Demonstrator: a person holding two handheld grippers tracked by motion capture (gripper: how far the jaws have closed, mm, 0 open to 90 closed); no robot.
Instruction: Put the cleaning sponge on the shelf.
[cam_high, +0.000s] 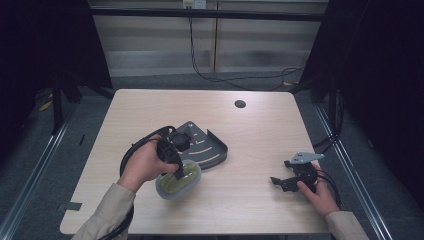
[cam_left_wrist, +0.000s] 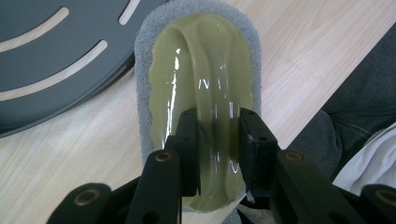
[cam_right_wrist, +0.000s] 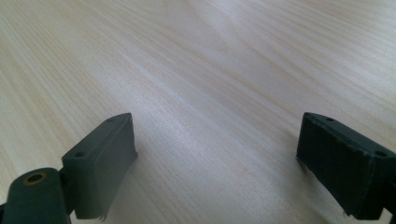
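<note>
Obs: Jaws of L gripper (cam_left_wrist: 218, 154) sit nearest the lens, pinched on the raised olive handle ridge of the scrubber (cam_left_wrist: 205, 84); grey pad rim runs all round it. High view puts the scrubber (cam_high: 178, 181) lower centre-left, tilted, just below the dark slotted tray (cam_high: 207, 145).

Chk: Grip good enough to work with?

Obs: Looks centred on the ridge, pads square to it. Glossy plastic, so I'd judge slip as the risk; keep the squeeze firm and the wrist level so the pad meets the tray flat.

Chk: R side?

Obs: R gripper (cam_high: 295, 176) lower right, resting on the table (cam_high: 260, 130), jaws spread wide, nothing between. Could steady the tray if it skates.
</note>
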